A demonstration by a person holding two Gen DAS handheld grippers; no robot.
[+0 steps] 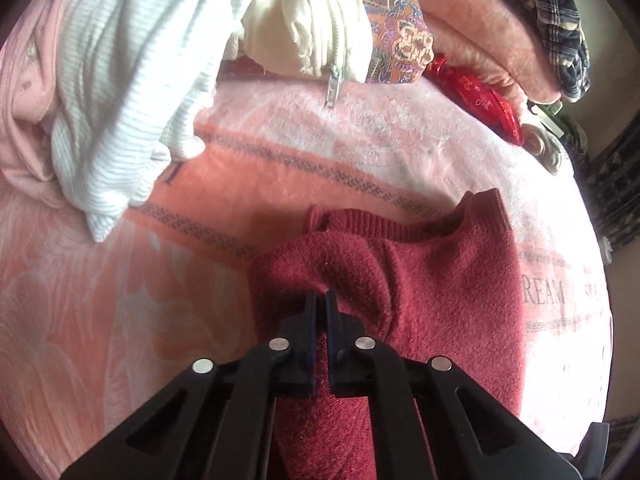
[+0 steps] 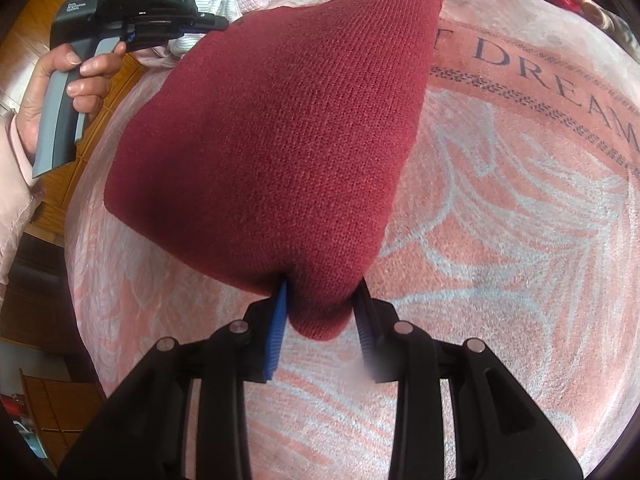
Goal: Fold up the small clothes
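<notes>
A dark red knitted garment (image 2: 276,128) lies folded on a pink blanket (image 2: 500,240) printed with pale leaves and lettering, held at two places by hand-held grippers. In the left wrist view, the left gripper (image 1: 320,298) has its jaws drawn nearly together, pinching a raised fold of the red knit (image 1: 400,280) at the garment's near edge; the cloth below the pinch is hidden behind the tool's black arms. In the right wrist view, the right gripper (image 2: 322,304) stands partly open with a bunched corner of the knit between its blue pads, which appear to press on it, though the right-hand pad is blurred. At far left of that view, a person's hand (image 2: 60,92) grips the other tool's grey handle, the sleeve cut off by the frame. Beyond the garment sits a heap of unfolded clothes: a white ribbed top (image 1: 120,80), a cream zip-up piece (image 1: 312,28) and a patterned fabric (image 1: 396,36), all partly cropped.
</notes>
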